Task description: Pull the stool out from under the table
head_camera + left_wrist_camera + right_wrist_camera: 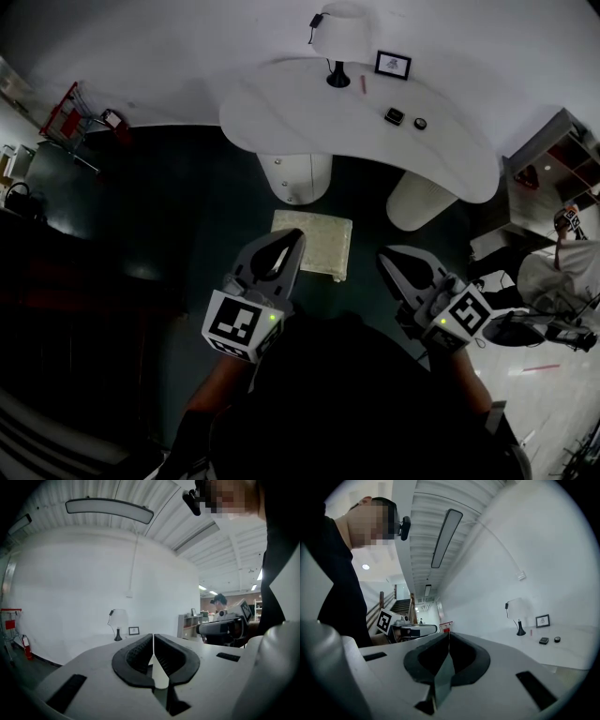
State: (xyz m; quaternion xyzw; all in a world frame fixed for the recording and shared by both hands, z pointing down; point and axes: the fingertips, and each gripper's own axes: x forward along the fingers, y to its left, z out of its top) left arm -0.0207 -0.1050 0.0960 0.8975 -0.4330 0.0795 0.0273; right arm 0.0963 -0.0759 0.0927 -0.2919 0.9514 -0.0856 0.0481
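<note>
Left gripper [293, 236] and right gripper [384, 259], jaws of each pressed together on nothing, held over the dark floor; cream stool [323, 240] stands between them, just before the white table [281, 103].

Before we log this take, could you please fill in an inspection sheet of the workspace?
Surface: curved white table on two round pedestals.
Job's things: square cream-topped stool on the dark floor before the table, untouched.
Clutter: white lamp, framed picture, red pen, two small dark items.
Grippers: left gripper and right gripper both shut, empty.
Cables: thin dark cord at the lamp.
Surroundings: red cart left; shelf unit and another person right.
</note>
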